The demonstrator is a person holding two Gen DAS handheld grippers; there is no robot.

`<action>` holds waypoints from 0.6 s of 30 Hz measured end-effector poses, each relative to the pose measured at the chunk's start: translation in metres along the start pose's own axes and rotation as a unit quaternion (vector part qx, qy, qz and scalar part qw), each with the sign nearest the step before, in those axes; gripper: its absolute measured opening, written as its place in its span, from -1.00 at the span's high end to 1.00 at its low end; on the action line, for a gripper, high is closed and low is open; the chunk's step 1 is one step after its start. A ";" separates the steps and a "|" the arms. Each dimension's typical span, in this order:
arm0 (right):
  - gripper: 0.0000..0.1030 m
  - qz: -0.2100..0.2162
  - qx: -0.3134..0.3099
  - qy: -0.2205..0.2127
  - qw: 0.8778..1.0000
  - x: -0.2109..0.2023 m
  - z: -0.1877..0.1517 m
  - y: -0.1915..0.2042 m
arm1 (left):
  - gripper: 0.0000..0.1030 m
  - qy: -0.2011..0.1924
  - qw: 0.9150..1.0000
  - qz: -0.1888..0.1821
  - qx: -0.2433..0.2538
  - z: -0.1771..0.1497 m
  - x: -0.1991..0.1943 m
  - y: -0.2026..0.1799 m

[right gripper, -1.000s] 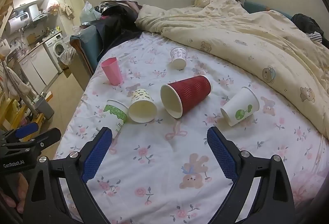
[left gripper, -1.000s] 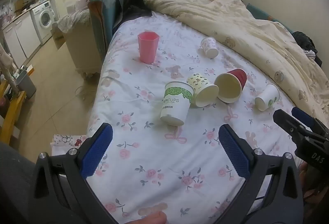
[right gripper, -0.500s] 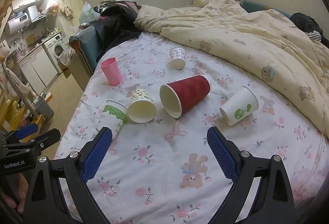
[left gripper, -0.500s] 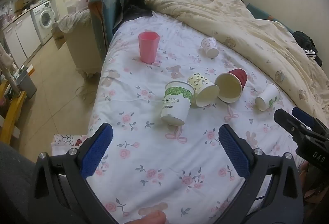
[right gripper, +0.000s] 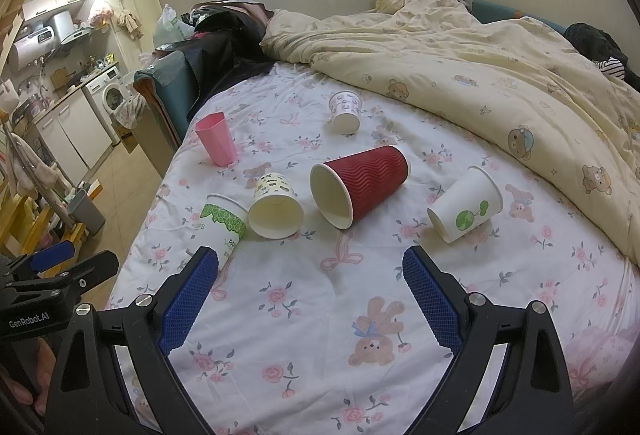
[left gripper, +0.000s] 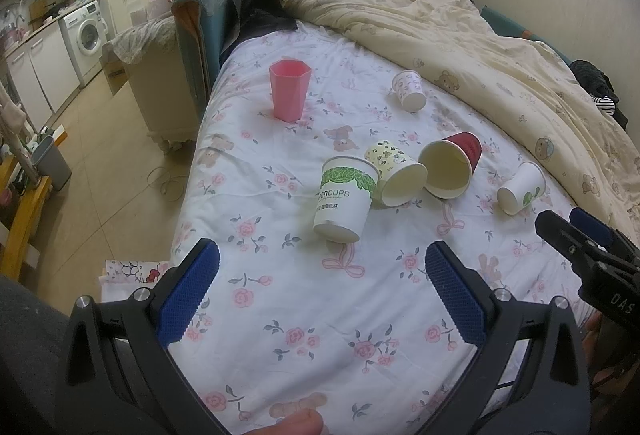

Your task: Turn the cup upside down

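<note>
Several cups sit on a floral bed sheet (left gripper: pixel 304 315). A pink plastic cup (left gripper: pixel 289 90) stands upright at the far left, also in the right wrist view (right gripper: pixel 216 144). A green-leaf paper cup (left gripper: pixel 344 199) stands tilted, mouth up. A yellow patterned cup (left gripper: pixel 396 172), a red ribbed cup (right gripper: pixel 360 185), a white globe-print cup (right gripper: pixel 466 204) and a small white cup (right gripper: pixel 345 112) lie on their sides. My left gripper (left gripper: pixel 318 295) and right gripper (right gripper: pixel 310 295) are both open and empty, held above the sheet short of the cups.
A cream quilt (right gripper: pixel 480 75) is heaped along the bed's right and far side. A teal chair with dark clothes (left gripper: pixel 212 23) stands at the bed's far left. The bed's left edge (left gripper: pixel 188 195) drops to a tiled floor with a grey bin (left gripper: pixel 50 163).
Both grippers have drifted slightly; the cups have not moved and nothing was grasped.
</note>
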State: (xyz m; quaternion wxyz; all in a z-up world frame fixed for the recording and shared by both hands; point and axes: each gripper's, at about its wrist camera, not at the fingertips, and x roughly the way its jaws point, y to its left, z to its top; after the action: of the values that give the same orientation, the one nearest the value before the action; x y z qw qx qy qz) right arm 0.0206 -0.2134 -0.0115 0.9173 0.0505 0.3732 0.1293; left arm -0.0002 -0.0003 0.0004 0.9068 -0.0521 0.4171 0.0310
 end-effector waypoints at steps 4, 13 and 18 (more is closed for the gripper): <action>-0.86 0.001 0.001 0.002 1.000 0.000 0.000 0.000 | -0.98 0.000 1.000 0.000 0.001 0.000 0.000 0.000; -0.86 0.002 0.001 0.003 1.000 -0.001 -0.001 0.001 | -0.98 0.000 1.000 0.001 0.000 0.000 0.000 0.001; -0.86 0.002 0.000 0.002 1.000 -0.002 -0.002 0.002 | -0.98 0.002 1.000 -0.001 -0.003 0.001 -0.002 0.000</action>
State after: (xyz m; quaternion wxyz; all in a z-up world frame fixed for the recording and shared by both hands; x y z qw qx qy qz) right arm 0.0178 -0.2125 -0.0110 0.9162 0.0510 0.3752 0.1311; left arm -0.0010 -0.0002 0.0024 0.9060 -0.0550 0.4184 0.0316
